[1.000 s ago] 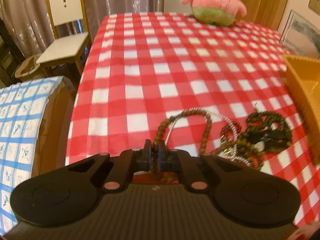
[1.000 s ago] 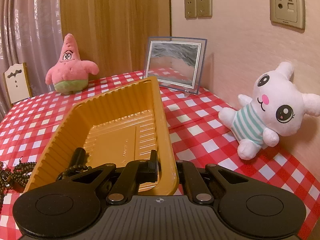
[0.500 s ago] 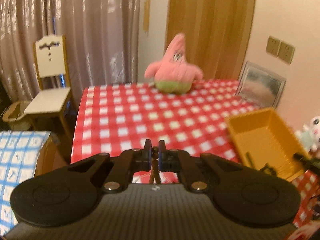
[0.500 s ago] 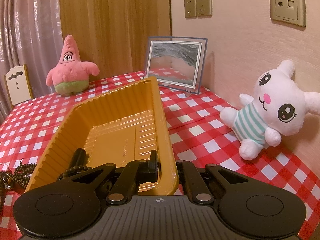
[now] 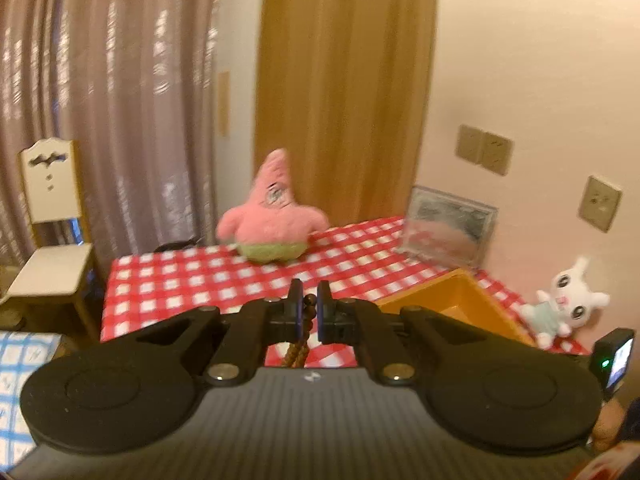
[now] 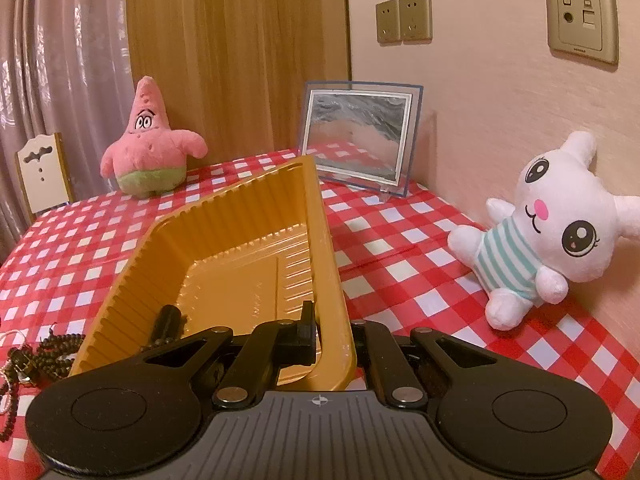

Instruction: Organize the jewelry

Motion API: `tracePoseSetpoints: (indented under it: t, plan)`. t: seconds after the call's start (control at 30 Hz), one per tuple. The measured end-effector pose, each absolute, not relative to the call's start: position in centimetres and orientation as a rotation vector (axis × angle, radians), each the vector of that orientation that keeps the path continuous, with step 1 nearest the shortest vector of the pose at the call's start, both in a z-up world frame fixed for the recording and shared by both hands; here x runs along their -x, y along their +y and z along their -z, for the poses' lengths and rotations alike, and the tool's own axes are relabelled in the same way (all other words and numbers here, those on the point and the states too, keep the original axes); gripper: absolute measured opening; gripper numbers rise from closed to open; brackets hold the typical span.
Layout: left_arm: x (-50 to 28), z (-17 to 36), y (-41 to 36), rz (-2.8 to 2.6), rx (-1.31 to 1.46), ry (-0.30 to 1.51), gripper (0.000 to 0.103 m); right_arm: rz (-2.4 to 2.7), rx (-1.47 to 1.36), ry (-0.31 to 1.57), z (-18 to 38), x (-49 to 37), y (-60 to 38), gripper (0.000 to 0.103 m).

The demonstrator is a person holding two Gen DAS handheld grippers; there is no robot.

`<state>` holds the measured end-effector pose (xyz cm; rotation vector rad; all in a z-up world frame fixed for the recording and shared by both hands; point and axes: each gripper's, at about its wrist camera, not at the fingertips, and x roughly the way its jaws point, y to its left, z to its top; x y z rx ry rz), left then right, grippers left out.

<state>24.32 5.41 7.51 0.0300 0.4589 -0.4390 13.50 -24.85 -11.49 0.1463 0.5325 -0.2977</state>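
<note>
Your left gripper (image 5: 308,305) is raised above a table covered in a red-and-white checked cloth (image 5: 192,284), and its jaws are clamped on a strand of brown wooden beads (image 5: 307,314) that hangs down between them and out of sight behind the gripper body. Your right gripper (image 6: 334,334) sits low at the near end of an orange ribbed plastic tray (image 6: 224,236), its jaws pinched on the tray's right-hand wall, one finger inside and one outside. Inside the tray, near its front left corner, lies a dark bead string with a black cylindrical piece (image 6: 164,322). On the cloth just left of the tray rests a tangled pile of dark beaded jewelry (image 6: 36,356). At the far edge of the table sits a pink starfish plush (image 6: 150,148), with a framed picture (image 6: 358,138) leaning against the wall to its right. A white bunny plush in a striped shirt (image 6: 548,224) leans against the wall on the right.
</note>
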Motion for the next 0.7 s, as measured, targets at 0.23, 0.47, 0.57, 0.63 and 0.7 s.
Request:
tracePoseSetpoints:
  t: [0.23, 0.47, 0.57, 0.63, 0.7]
  plan:
    - [-24.2, -9.0, 1.0, 0.588, -0.013, 0.403, 0.005, 0.293, -0.138, 0.529, 11.2, -13.7, -24.6, 0.005]
    - [-24.2, -8.8, -4.4, 0.757, 0.016, 0.405, 0.005, 0.291, -0.138, 0.527, 11.0, -13.7, -24.4, 0.005]
    - [-24.2, -8.0, -7.1, 0.830, 0.024, 0.427, 0.005, 0.291, -0.138, 0.527, 11.0, -13.7, -24.4, 0.005]
    - [-24.0, -7.2, -8.8, 0.869, 0.023, 0.446, 0.005, 0.290, -0.138, 0.526, 11.0, -13.7, -24.4, 0.005]
    - [-24.0, -6.2, -10.1, 0.898, 0.025, 0.475, 0.005, 0.288, -0.138, 0.525, 11.0, -13.7, -24.4, 0.005]
